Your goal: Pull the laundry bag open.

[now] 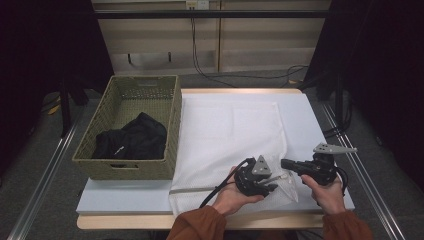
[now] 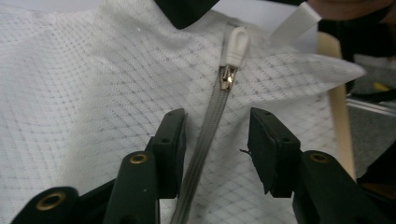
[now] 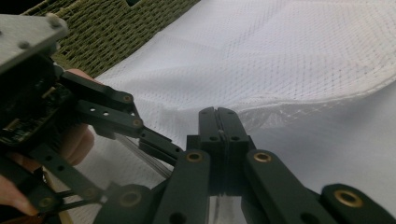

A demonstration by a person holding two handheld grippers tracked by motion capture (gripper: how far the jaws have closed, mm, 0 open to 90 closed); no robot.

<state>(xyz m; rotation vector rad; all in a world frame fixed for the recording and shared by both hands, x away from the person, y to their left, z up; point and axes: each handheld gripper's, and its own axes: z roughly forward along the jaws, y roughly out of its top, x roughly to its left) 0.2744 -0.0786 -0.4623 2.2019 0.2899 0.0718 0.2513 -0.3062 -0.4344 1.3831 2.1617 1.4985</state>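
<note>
A white mesh bag (image 1: 230, 125) lies flat across the table, its near right corner lifted. A grey zipper (image 2: 205, 135) runs along its near edge and ends at a white pull tab (image 2: 235, 44). My left gripper (image 2: 216, 140) is open. Its jaws straddle the zipper tape just behind the pull, with the pads off the tape. In the high view the left gripper (image 1: 270, 186) points right toward the right gripper (image 1: 284, 163). The right gripper (image 3: 217, 116) is shut on the raised edge of the mesh bag (image 3: 299, 56), with the fabric running off to its right.
A woven green basket (image 1: 175, 120) stands at the table's left and holds a black garment (image 1: 132, 140). The pale table top (image 1: 125, 197) shows in front of the basket. Metal rails run along both sides of the table, and cables hang at the back wall.
</note>
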